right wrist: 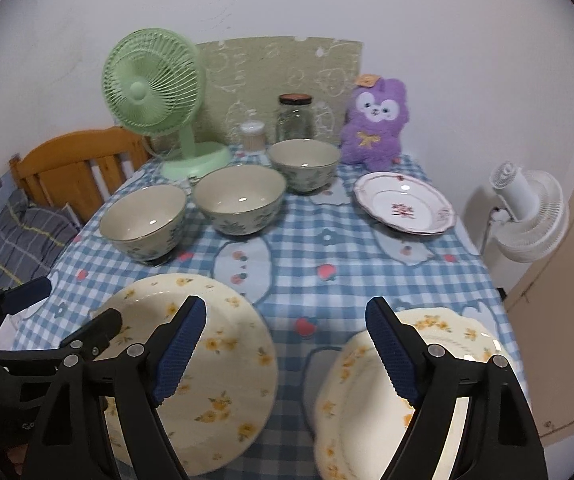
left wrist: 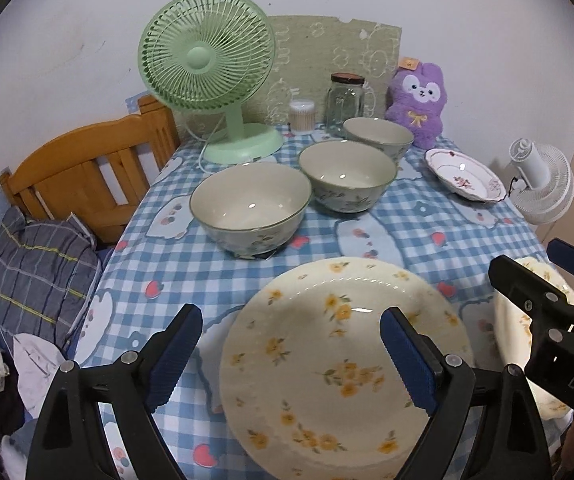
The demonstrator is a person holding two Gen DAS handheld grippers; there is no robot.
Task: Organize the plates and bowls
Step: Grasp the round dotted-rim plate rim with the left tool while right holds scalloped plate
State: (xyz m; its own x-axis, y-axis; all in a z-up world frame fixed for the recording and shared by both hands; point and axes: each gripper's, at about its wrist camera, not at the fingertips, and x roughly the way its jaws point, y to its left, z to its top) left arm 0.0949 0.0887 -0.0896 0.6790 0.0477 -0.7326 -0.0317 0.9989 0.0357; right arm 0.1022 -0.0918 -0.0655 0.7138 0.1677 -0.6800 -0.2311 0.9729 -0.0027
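Note:
Three floral bowls (left wrist: pixel 251 208) (left wrist: pixel 347 176) (left wrist: pixel 379 134) stand in a diagonal row on the checked tablecloth; they also show in the right wrist view (right wrist: pixel 143 220) (right wrist: pixel 239 200) (right wrist: pixel 305 164). A cream round plate with yellow flowers (left wrist: pixel 327 364) (right wrist: pixel 223 364) lies at the near edge. A cream scalloped plate (left wrist: pixel 527 332) (right wrist: pixel 367 412) lies to its right. A white plate with a red motif (left wrist: pixel 463 176) (right wrist: pixel 405 204) sits at the far right. My left gripper (left wrist: pixel 291 356) is open above the round plate. My right gripper (right wrist: pixel 285 348) is open between the two cream plates.
A green desk fan (left wrist: pixel 207 76), a glass jar (left wrist: pixel 345 100), a cotton-swab box (left wrist: pixel 302 116) and a purple plush toy (left wrist: pixel 419 104) line the table's back. A white fan (left wrist: pixel 539 184) stands off the right edge. A wooden bed frame (left wrist: pixel 87 168) and pillow lie left.

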